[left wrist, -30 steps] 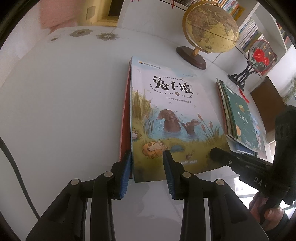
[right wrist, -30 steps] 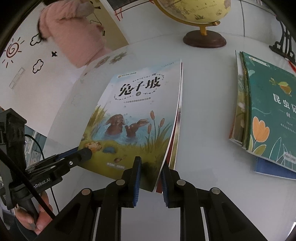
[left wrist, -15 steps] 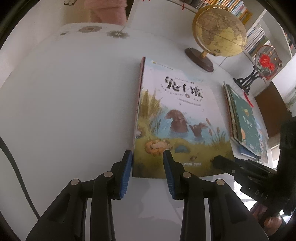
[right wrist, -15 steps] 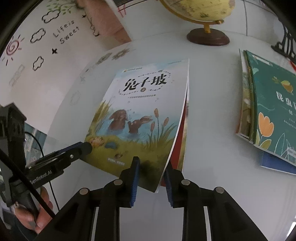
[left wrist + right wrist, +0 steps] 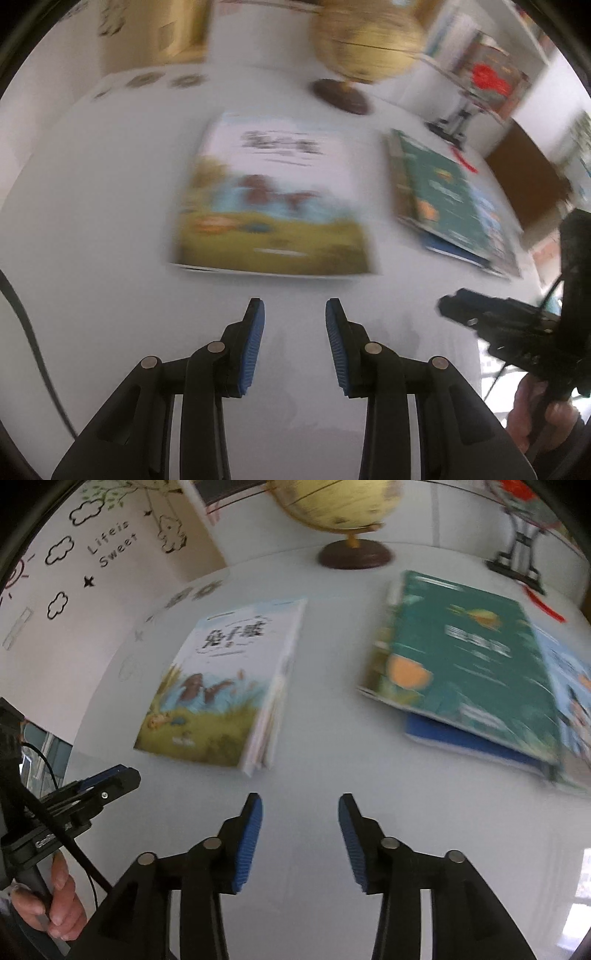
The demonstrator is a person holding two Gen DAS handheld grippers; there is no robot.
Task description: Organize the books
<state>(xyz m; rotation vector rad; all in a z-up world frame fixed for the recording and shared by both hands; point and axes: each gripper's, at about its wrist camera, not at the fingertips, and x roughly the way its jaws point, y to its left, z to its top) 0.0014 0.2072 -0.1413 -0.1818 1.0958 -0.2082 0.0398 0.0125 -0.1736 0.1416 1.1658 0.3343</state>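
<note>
Two tools, both empty. Left tool (image 5: 294, 310) stands with a narrow gap, blue pads bare, only white worktop (image 5: 92, 221) between them. Right tool (image 5: 300, 805) has its jaws opening, gap moderate, nothing between the pads either.

Outward from the left tool: rabbit picture book (image 5: 273, 206) lies flat at 12 o'clock, near but apart from the pads. It tops a small stack; in the right wrist view page edges of the books beneath show along its right side, slightly fanned. From the right tool that stack sits at 11 o'clock. Green book (image 5: 469, 664) at 1 o'clock, crooked over a blue book (image 5: 461, 738) and others, corners sticking out. Globe (image 5: 336, 502) beyond, around 12 o'clock. Both views smeared by motion; fine detail unreadable.

Risks, as judged:
- Green pile is untidy, so a pinch on one edge may lift only the top cover and drag or spill the rest.
- Smooth worktop: a nudge could slide a thin book instead of letting a pad under it.
- Rabbit stack's fanned edges could shift if bumped on a pass.
- Both tools crowd the near edge of the worktop; they might collide.
</note>
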